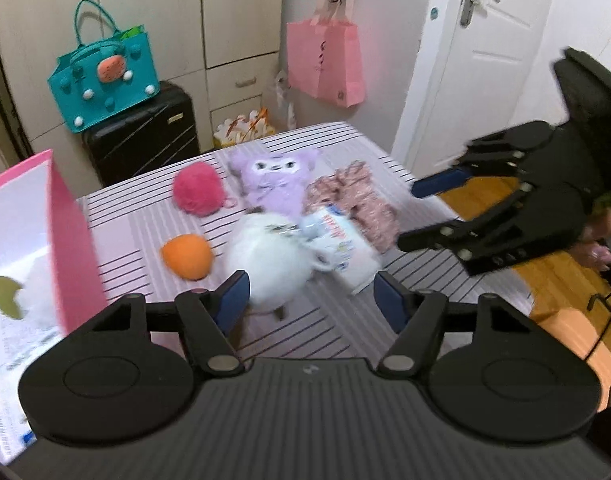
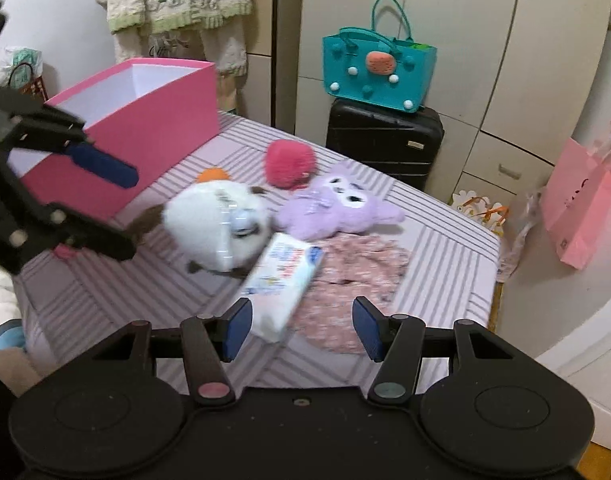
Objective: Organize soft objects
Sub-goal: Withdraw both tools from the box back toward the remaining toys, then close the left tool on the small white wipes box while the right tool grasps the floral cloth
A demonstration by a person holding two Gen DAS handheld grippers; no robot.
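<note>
Soft things lie on a striped table (image 1: 137, 216): a white plush (image 1: 265, 260), an orange ball (image 1: 187, 257), a pink pompom (image 1: 197, 193), a purple plush (image 1: 271, 180), a tissue pack (image 1: 345, 250) and a pink floral cloth (image 1: 357, 200). My left gripper (image 1: 311, 300) is open and empty just in front of the white plush. My right gripper (image 2: 301, 326) is open and empty above the tissue pack (image 2: 283, 280) and floral cloth (image 2: 353, 280). A pink box (image 2: 145, 120) stands open at the table's left; its wall (image 1: 69, 240) is close beside the left gripper.
A black suitcase (image 1: 145, 136) with a teal bag (image 1: 105, 76) stands behind the table. A pink paper bag (image 1: 325, 64) hangs on the wall. A white door (image 1: 489, 52) is at the right. The right gripper shows in the left wrist view (image 1: 413, 212).
</note>
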